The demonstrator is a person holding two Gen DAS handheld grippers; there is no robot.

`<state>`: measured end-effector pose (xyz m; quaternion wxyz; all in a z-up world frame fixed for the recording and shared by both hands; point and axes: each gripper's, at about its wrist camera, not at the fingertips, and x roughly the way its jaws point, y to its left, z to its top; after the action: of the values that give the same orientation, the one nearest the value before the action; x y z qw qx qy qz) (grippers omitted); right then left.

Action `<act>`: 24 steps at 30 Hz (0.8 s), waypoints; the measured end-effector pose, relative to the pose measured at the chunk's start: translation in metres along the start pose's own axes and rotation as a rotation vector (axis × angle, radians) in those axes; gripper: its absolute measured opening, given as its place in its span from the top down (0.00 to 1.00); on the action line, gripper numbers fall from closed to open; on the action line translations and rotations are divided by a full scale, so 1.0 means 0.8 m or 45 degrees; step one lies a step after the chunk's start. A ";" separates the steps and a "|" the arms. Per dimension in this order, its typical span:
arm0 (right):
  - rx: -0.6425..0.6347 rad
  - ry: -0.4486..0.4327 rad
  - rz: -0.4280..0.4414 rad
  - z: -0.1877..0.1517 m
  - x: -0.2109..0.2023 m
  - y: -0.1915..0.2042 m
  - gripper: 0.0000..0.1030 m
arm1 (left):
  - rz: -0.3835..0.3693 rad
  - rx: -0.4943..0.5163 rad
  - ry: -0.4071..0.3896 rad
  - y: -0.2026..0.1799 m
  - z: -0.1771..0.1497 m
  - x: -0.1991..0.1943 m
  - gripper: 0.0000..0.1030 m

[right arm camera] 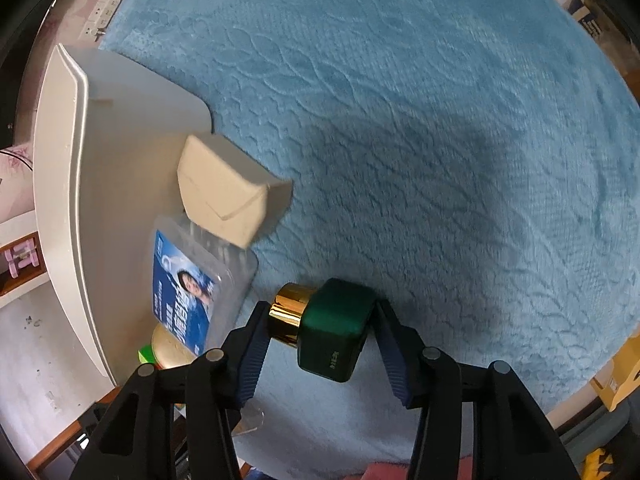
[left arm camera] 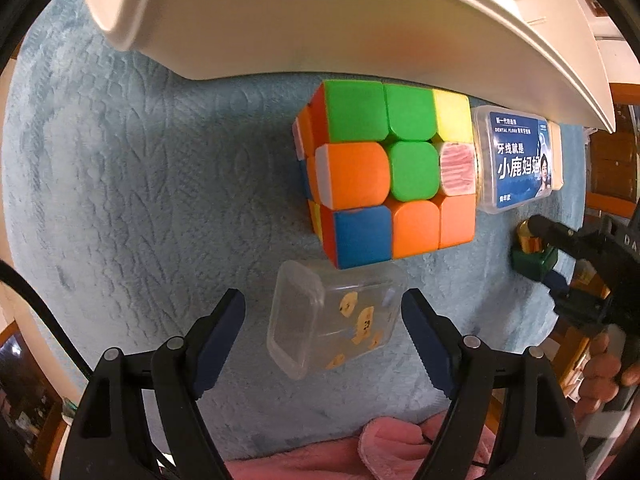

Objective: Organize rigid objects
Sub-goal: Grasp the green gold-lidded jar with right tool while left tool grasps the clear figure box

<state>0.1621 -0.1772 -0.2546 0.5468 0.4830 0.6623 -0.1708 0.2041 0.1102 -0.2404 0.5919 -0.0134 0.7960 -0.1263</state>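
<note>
Left gripper (left arm camera: pixel 322 312): fingers spread, straddling a clear plastic box (left arm camera: pixel 334 316) without pinching it. Box lies on the blue carpet (left arm camera: pixel 140 200), just below a Rubik's cube (left arm camera: pixel 386 176). Dental floss case (left arm camera: pixel 518 158) sits beside the cube, under the white tray (left arm camera: pixel 320 20). Right gripper (right arm camera: pixel 320 334): clamped on a green gold-capped bottle (right arm camera: pixel 334 332).

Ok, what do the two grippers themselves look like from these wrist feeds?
Both look alike. The left gripper has black plastic arms with open cut-outs, round silver pivot pins, and dark blue ribbed pads on its fingers. The right gripper has the same black frame, silver pins and blue ribbed pads. A black cable runs along the left view's edge. A bare hand holds the right gripper; no sleeve shows.
</note>
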 end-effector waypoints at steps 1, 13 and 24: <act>0.008 0.008 0.005 -0.002 0.001 -0.002 0.50 | -0.001 0.000 0.011 -0.002 0.000 0.002 0.19; 0.058 0.021 0.058 -0.025 -0.003 -0.036 0.50 | 0.136 0.062 0.044 -0.042 0.001 0.026 0.34; 0.021 0.048 0.111 -0.052 0.005 -0.051 0.50 | 0.120 0.042 0.076 -0.034 -0.040 0.041 0.34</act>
<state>0.1057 -0.1630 -0.2563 0.5371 0.5190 0.6494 -0.1429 0.1605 0.0842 -0.2564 0.5734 0.0377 0.8108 -0.1118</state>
